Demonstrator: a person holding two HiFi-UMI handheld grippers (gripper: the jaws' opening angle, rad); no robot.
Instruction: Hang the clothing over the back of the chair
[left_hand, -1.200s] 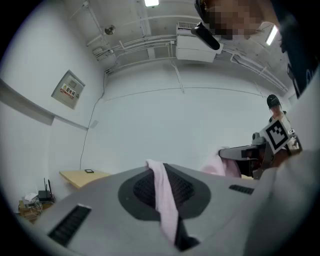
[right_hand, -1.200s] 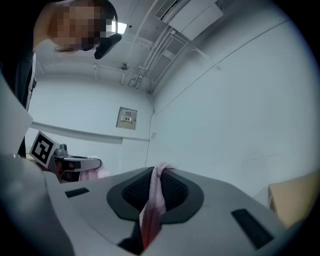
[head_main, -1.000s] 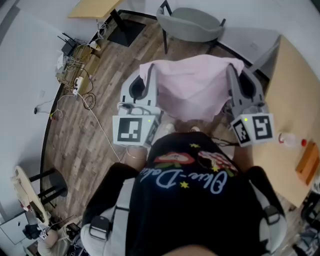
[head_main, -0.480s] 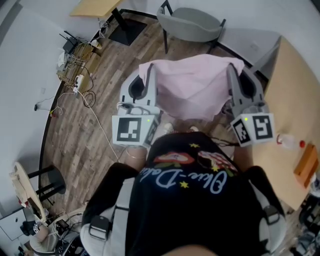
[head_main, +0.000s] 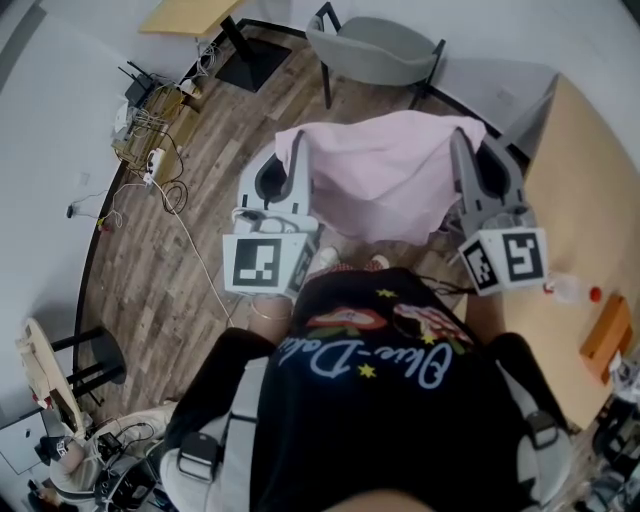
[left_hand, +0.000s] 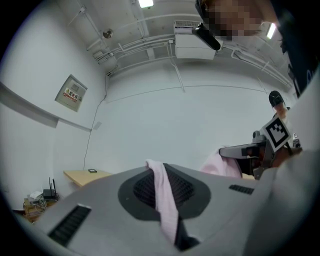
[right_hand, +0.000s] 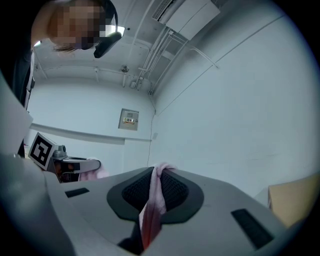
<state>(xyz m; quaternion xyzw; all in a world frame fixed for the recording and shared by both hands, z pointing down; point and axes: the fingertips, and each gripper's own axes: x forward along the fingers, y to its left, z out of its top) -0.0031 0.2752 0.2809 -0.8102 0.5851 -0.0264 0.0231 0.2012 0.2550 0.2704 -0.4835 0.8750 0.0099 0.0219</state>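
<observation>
Pink clothing (head_main: 385, 185) hangs spread short of the chair (head_main: 378, 48), one top corner pinched in the left gripper (head_main: 298, 150), the other in the right gripper (head_main: 462, 150). Carrying step, by appearance; next, raise it over the chair's back.

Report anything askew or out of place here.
Little stands out. The pink garment hangs spread between the left gripper and the right gripper, both clamped on its top edge. Only the loose cables sprawled over the floor look untidy.
</observation>
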